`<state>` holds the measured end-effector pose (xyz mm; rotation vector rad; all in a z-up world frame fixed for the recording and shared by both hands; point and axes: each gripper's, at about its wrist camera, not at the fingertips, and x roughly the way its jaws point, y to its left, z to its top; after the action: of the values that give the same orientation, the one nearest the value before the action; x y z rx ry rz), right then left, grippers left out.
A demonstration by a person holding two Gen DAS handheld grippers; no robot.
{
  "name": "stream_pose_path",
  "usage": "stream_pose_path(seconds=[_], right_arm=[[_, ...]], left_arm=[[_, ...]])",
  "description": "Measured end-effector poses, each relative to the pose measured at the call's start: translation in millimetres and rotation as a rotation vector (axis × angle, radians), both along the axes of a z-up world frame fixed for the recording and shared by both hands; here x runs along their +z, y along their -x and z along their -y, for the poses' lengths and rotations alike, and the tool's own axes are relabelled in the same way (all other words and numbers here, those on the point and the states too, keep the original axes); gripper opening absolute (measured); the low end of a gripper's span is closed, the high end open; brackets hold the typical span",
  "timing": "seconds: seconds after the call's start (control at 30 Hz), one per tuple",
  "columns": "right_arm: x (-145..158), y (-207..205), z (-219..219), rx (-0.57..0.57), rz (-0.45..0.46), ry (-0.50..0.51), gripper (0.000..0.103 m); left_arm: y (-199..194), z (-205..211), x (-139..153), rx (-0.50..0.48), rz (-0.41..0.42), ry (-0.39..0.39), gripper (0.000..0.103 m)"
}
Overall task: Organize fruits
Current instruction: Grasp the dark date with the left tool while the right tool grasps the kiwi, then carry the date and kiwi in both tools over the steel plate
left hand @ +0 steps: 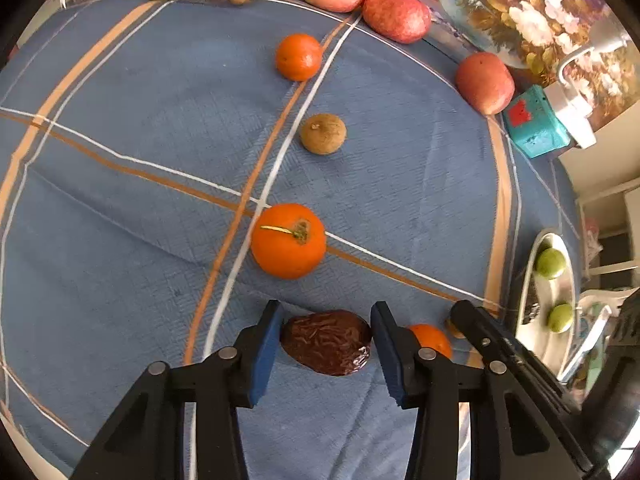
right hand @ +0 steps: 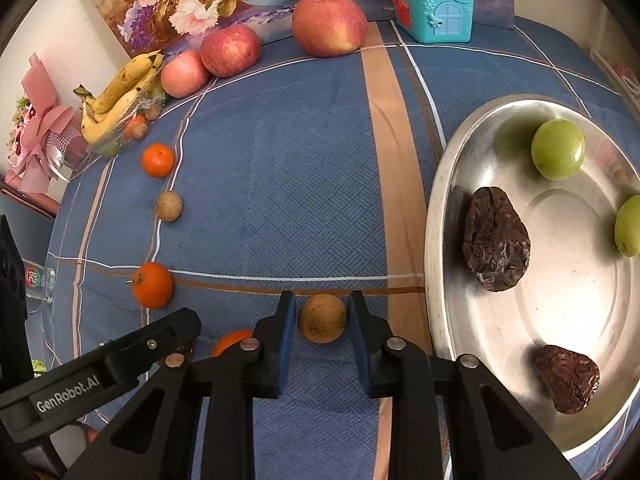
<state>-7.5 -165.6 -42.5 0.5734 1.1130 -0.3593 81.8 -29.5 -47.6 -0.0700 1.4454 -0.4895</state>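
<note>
Partly sorted. Round steel dish (right hand: 436, 216) at table's right holds two wrinkled dark-brown dates (right hand: 496, 240) and two small green fruits (right hand: 557, 155). Left gripper (left hand: 326, 340) straddles a third wrinkled brown date (left hand: 326, 342) on the blue plaid cloth (left hand: 140, 200); jaws moderately open, pads just beside the fruit, contact uncertain. Right gripper (right hand: 322, 320) brackets a small round tan-brown fruit (right hand: 322, 319) near the dish rim; jaws narrowly open, grip not confirmed. Still loose on the cloth: three small orange mandarins (left hand: 289, 241), another tan fruit (left hand: 323, 134), three red apples (right hand: 329, 24) along the far edge. Yellow bananas (right hand: 120, 88) in a clear tray. Well under half done, I judge.
</note>
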Motion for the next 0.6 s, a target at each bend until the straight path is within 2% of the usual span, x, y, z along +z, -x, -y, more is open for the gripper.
stream_pose_path(seconds=[0.23,0.6], right_arm=[[4.9,2.6,0.3,0.003,0.012,-0.017,0.026],[41.1,15.6,8.7,-0.018,0.091,0.011,0.026]], left_arm=[[2.8,-3.8,8.0,0.003,0.022,0.015,0.048],[12.3,2.8,52.7,-0.014,0.146,0.065,0.048]])
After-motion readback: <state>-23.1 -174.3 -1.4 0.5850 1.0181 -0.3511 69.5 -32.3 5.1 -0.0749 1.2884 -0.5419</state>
